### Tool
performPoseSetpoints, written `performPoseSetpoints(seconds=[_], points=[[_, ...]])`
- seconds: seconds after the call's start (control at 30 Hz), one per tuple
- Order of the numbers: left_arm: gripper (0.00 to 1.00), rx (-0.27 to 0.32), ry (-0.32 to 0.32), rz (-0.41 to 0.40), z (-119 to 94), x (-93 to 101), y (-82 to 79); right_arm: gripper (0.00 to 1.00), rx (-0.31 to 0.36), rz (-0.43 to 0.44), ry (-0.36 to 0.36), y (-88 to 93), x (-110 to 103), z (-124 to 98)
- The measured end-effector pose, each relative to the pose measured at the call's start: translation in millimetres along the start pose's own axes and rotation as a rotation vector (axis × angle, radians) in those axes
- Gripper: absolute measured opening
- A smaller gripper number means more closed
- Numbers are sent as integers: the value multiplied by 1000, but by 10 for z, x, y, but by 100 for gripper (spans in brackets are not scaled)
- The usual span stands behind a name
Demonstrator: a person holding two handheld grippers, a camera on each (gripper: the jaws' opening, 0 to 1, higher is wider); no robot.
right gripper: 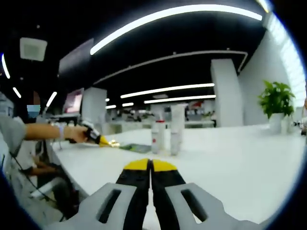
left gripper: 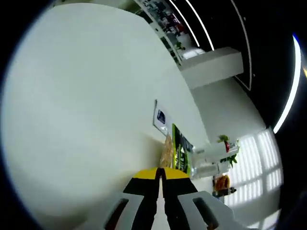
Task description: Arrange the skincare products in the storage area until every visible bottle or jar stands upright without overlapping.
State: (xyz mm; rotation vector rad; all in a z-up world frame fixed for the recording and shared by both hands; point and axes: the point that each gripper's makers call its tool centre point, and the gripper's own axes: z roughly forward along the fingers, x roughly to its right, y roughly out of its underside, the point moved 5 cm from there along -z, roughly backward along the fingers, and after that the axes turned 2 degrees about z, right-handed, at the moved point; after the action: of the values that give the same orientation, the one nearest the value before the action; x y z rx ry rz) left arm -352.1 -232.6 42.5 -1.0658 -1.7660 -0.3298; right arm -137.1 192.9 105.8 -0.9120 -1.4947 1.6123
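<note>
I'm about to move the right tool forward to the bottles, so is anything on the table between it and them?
Nothing visible: bare white table lies between the shut right tool and the upright bottles. A flat green packet lies left of them, off the line.

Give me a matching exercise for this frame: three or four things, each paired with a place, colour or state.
1. right gripper
2. bottles
3. plant
4. green pack

a. upright on the white table
b. jaws shut, empty
c. lying flat by the left gripper
d. far right of the right gripper view

Pairs: 1-b, 2-a, 3-d, 4-c
</note>
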Motion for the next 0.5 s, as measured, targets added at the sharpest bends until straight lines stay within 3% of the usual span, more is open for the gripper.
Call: performPoseSetpoints(seconds=[0.33, 0.5], points=[[4, 15, -8, 75, 37, 23, 17, 0, 22, -36, 12, -26, 25, -19], [10, 13, 5, 95, 43, 81, 189, 0, 43, -53, 26, -56, 43, -34]])
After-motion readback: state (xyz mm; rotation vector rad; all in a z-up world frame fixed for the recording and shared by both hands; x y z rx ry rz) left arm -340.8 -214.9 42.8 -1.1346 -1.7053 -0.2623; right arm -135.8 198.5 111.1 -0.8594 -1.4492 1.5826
